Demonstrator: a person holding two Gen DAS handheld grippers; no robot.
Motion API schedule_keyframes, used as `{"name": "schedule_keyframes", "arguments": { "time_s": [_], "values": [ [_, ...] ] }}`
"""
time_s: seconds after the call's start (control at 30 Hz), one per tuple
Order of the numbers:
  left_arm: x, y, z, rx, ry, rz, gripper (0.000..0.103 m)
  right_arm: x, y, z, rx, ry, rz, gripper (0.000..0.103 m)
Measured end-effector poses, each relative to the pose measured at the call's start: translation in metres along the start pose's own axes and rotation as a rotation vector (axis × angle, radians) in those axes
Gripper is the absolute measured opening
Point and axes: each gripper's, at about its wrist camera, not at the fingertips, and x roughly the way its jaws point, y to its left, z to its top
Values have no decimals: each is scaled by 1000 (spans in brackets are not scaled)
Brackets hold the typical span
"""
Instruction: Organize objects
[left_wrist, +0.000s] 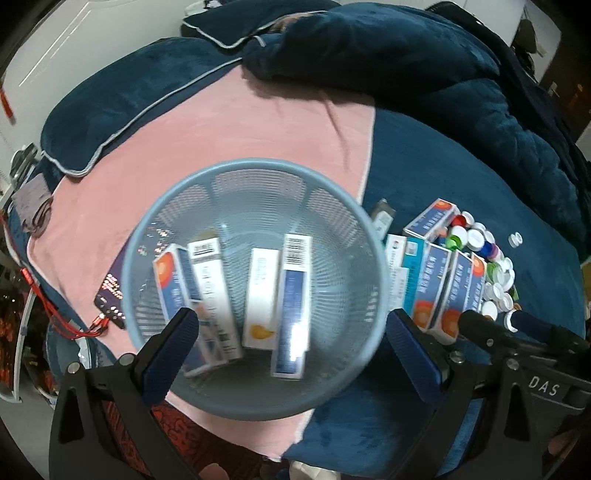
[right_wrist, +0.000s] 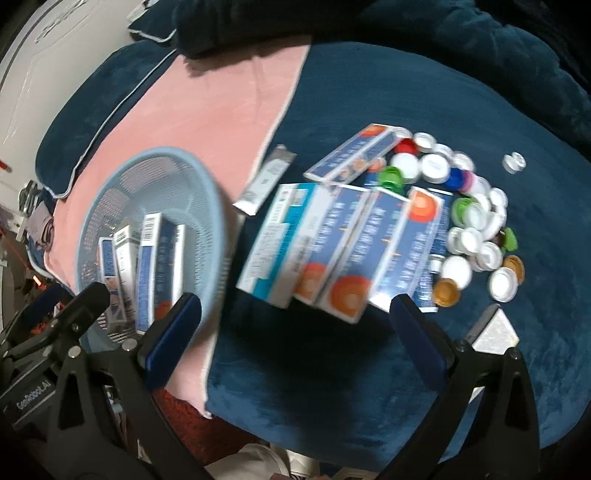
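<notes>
Standing upright inside the blue mesh basket (left_wrist: 255, 177), four or so cartons (left_wrist: 293, 295) mark the share of the sorting already done — the basket itself sits on a pink cloth (left_wrist: 221, 122) spread over a dark blue bed cover (right_wrist: 369, 92). Just beyond the basket's rim at three o'clock in the left wrist view, a cluster of blue-and-white boxes with orange discs (right_wrist: 343, 240) waits on the cover, with a slim grey packet (right_wrist: 267, 177) lying at its eleven o'clock in the right wrist view. A scatter of bottle caps (right_wrist: 469, 206) — white, green, red, gold — curves round the boxes from one to four o'clock, one cap (right_wrist: 514, 161) set well apart. The left gripper (left_wrist: 291, 347) hovers over the basket mouth, jaws wide and holding nothing. The right gripper (right_wrist: 295, 332) hangs above the bare cover near the loose boxes, likewise spread and empty. By this showing the job is under halfway: at least five boxes, the packet and every cap remain outside.
</notes>
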Motion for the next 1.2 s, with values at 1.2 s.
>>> {"name": "schedule_keyframes", "arguments": {
  "time_s": [1.2],
  "values": [
    [53, -158, -23, 240, 140, -167, 102, -2, -190, -53, 371, 115, -135, 103]
  ]
}}
